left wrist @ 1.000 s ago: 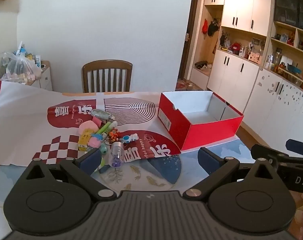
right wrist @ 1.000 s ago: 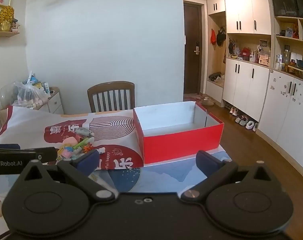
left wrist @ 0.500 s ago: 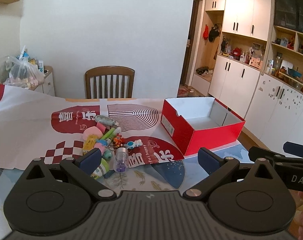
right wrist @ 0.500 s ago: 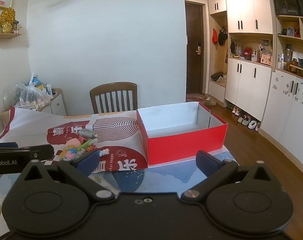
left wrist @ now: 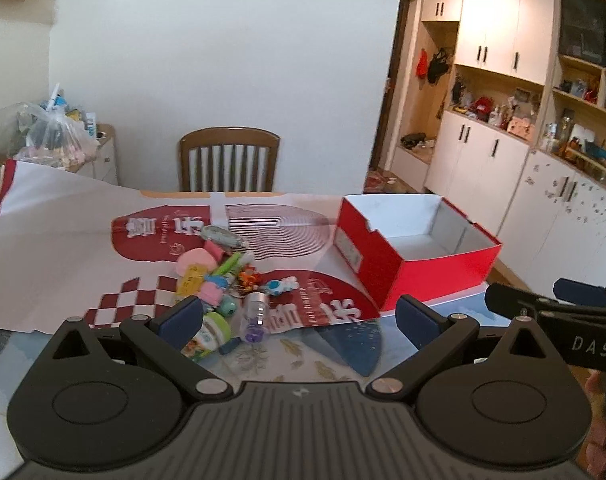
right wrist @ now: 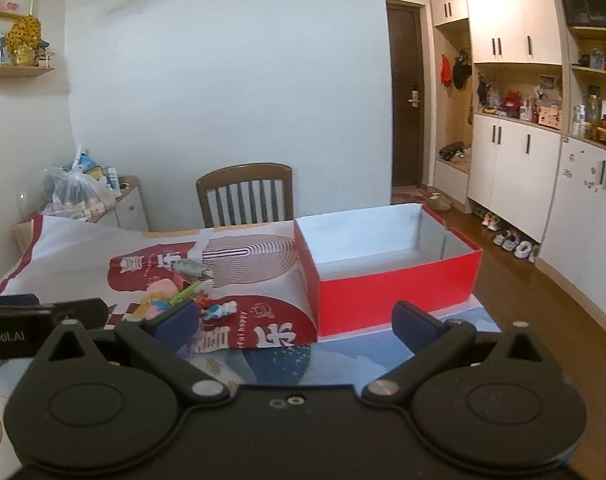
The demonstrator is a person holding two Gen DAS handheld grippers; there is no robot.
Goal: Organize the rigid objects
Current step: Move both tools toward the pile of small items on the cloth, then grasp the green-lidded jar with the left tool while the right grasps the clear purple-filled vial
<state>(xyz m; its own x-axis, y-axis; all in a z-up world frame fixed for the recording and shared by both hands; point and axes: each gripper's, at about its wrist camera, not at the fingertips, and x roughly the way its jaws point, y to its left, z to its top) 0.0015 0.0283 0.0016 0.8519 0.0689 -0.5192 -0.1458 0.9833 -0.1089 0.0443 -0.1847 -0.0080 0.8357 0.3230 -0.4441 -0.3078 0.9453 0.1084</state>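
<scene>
A pile of small colourful objects point(left wrist: 223, 280) lies on a red-and-white paper sheet point(left wrist: 63, 232) on the table; it also shows in the right wrist view point(right wrist: 183, 296). It includes a clear vial point(left wrist: 255, 316), a green-capped jar point(left wrist: 209, 336) and a blue-white toy point(left wrist: 281, 286). An open red box point(left wrist: 419, 268), empty inside, stands to the right point(right wrist: 391, 292). My left gripper point(left wrist: 299, 320) is open and empty, just short of the pile. My right gripper point(right wrist: 295, 328) is open and empty, short of the box.
A wooden chair point(left wrist: 229, 160) stands behind the table against the white wall. A plastic bag of items point(left wrist: 51, 136) sits on a small cabinet at the left. White cupboards point(left wrist: 503, 160) line the right wall. The table's right edge runs just past the box.
Both grippers have risen and drawn back a little, so the pile and box sit lower and farther in view. Both stay open and empty.
</scene>
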